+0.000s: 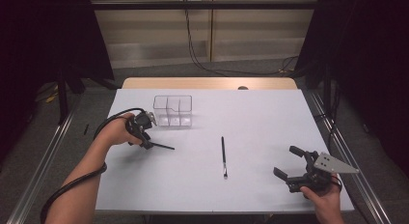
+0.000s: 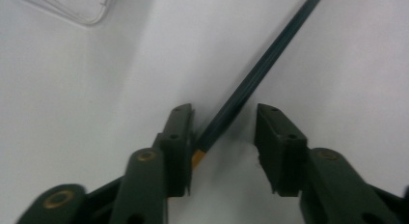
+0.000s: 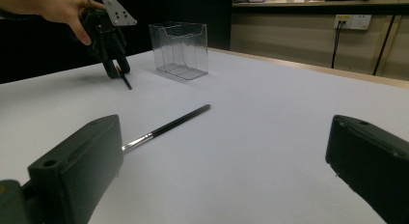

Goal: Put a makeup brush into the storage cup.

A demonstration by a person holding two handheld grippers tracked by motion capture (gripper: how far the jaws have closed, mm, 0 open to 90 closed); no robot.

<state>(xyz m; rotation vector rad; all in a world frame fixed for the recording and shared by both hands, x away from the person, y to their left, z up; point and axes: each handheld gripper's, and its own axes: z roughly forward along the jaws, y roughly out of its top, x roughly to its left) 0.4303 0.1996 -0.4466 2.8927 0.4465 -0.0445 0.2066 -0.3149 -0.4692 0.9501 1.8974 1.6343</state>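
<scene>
Overhead, a person's two forearms reach in over a white desk (image 1: pixel 260 113), each hand holding a black two-jaw tool. The left tool (image 1: pixel 144 137) points down at the desk, and a dark pencil (image 1: pixel 161 147) lies with its near end between its jaws. In the left gripper view the pencil (image 2: pixel 251 84) runs from between the jaws away and up to the right; its near end, where a bit of orange shows, lies against the inner face of the left-hand jaw, while a clear gap separates it from the right-hand jaw. So this tool is partly closed around the pencil but not yet clamped on it from both sides. Just beyond the left tool, and a little to its right, stands a clear plastic box (image 1: pixel 172 110) with upright dividers; a corner of it (image 2: pixel 72 7) shows at the top left of the left gripper view. The right tool (image 1: pixel 289 161) rests low over the desk with its jaws spread wide and nothing between them. Ahead of it, toward the left tool, a slim black brush (image 3: pixel 166 127) with a silver ferrule lies flat on the desk, well apart from both tools.
</scene>
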